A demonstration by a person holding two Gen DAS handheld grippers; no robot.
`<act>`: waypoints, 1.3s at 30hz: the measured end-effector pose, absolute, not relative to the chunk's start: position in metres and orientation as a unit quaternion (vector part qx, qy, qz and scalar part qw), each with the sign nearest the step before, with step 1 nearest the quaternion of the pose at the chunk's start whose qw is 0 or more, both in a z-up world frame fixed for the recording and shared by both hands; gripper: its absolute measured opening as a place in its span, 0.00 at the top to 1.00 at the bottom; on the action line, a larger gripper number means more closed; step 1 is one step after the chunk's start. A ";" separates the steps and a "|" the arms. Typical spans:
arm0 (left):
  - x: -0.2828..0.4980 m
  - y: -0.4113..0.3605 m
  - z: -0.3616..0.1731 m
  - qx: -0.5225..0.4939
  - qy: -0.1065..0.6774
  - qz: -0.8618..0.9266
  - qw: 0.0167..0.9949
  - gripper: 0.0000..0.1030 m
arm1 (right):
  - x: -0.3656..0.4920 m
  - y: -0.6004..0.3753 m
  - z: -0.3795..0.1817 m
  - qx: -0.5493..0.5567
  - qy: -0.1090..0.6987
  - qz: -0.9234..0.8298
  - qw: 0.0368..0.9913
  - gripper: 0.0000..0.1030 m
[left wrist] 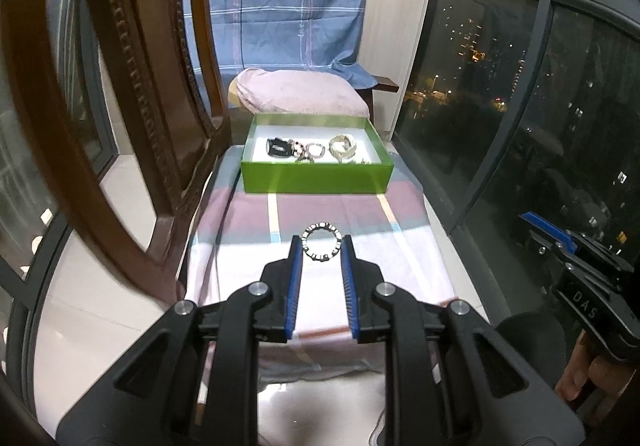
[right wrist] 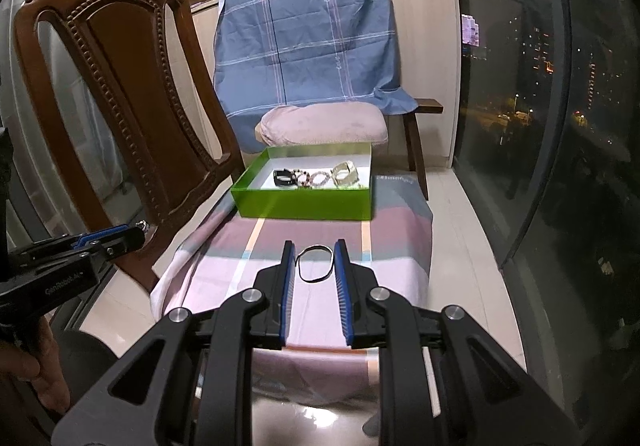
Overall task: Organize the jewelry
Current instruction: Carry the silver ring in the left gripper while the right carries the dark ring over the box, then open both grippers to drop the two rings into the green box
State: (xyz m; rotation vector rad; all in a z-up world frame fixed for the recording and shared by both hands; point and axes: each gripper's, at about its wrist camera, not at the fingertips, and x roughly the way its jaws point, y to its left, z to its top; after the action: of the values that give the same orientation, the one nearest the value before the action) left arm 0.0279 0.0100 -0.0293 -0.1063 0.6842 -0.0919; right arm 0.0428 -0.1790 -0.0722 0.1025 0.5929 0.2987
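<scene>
While the beaded bracelet (left wrist: 321,225) hangs pinched between the tips of the left gripper (left wrist: 321,240), its ring facing the camera above the near end of the striped cloth (left wrist: 240,214), the right gripper (right wrist: 314,246) nips a thin black loop (right wrist: 316,280) in the same way. Both pairs of jaws are drawn in close, with only the jewelry between them. Neither piece seems to rest on the cloth, though the loop is too thin to be sure of this.

The step in hand looks like the carry: two pieces are up, and both grippers are aimed at the green box (left wrist: 316,176) at the far end of the cloth. The next move calls for bringing each piece over the box's near wall and lowering it onto bare white floor. The clearest room lies at the left and right ends of the row already there.

Counted, there are two pieces in the grippers and four in the box: one black band (right wrist: 283,177) on the left, two beaded bracelets in the middle and one pale bangle (right wrist: 346,173) on the right. A few small bits sit behind the near wall, too hidden to count. There is one box and one cloth, and a wooden chair (right wrist: 120,86) stands to the left.
</scene>
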 end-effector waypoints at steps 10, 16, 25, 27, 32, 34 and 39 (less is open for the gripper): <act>0.172 0.027 -0.004 -0.060 0.333 -0.052 0.940 0.81 | 0.178 -0.161 -0.048 0.050 0.254 0.165 0.952 0.81; 0.279 0.038 -0.037 -0.061 0.373 -0.045 0.925 0.81 | 0.285 -0.135 -0.077 0.047 0.292 0.171 0.940 0.81; 0.384 0.043 -0.123 -0.062 0.453 -0.025 0.889 0.81 | 0.381 -0.089 -0.167 0.041 0.392 0.176 0.902 0.81; 0.391 0.042 -0.136 -0.061 0.463 -0.022 0.884 0.81 | 0.389 -0.083 -0.180 0.034 0.404 0.169 0.899 0.81; 0.400 0.037 -0.154 -0.057 0.476 -0.017 0.877 0.81 | 0.399 -0.075 -0.196 0.026 0.414 0.165 0.895 0.81; 0.404 0.038 -0.156 -0.053 0.480 -0.017 0.875 0.81 | 0.400 -0.073 -0.197 0.019 0.414 0.157 0.896 0.80; 0.387 0.049 -0.131 -0.053 0.452 0.023 0.890 0.29 | 0.387 -0.089 -0.175 0.011 0.378 0.102 0.920 0.29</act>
State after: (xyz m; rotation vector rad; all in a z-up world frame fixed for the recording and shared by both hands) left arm 0.3873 0.0491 -0.1306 -0.1103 0.9378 0.0480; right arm 0.3874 -0.0887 -0.1749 0.0231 0.7765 0.2106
